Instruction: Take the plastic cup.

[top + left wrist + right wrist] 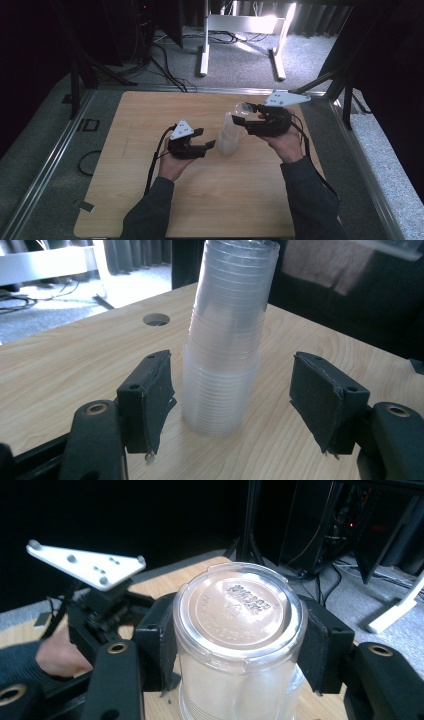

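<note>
Right gripper (240,645) jaws clench top clear cup (240,615) of stack (225,350); left gripper (232,405) released

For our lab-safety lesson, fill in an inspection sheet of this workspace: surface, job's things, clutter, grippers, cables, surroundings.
Surface: light wooden table with a round hole.
Job's things: stack of clear plastic cups, inverted on the table; top cup gripped by its sides.
Clutter: nothing seen.
Grippers: left gripper open, pads either side of the stack's base, not touching; right gripper shut on the top cup.
Cables: black cable trails from the left gripper; more on the floor.
Surroundings: grey carpet, white stand, dark curtains.
</note>
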A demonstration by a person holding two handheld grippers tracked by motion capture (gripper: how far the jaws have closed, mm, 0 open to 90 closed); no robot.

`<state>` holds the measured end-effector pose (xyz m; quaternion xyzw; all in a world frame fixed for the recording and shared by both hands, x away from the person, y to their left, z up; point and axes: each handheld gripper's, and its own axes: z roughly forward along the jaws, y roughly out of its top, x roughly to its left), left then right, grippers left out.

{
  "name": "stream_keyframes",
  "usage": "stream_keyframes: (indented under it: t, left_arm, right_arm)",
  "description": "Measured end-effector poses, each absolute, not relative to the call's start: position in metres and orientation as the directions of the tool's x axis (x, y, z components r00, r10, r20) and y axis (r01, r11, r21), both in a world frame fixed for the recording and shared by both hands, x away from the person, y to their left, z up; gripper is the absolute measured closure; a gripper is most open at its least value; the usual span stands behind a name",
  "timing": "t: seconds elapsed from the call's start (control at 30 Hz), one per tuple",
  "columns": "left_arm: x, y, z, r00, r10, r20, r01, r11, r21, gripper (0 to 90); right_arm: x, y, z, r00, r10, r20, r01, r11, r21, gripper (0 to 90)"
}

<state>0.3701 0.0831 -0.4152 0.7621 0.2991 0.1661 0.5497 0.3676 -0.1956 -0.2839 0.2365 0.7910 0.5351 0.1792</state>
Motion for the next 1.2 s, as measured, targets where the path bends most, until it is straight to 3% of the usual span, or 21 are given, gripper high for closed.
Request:
stream_keyframes:
  t: [0.5,1.2]
  left_arm:
    - [0.354,0.098,-0.403,0.748,0.661,-0.064,0.253,-0.194,0.948,28.0]
    - [0.339,0.11,-0.392,0.756,0.653,-0.045,0.213,-0.181,0.96,25.2]
  right_arm:
    - [0.365,-0.182,-0.298,-0.844,0.535,-0.044,0.187,0.369,0.91,41.0]
    - [0.366,-0.182,-0.318,-0.857,0.512,0.057,0.235,0.291,0.927,40.9]
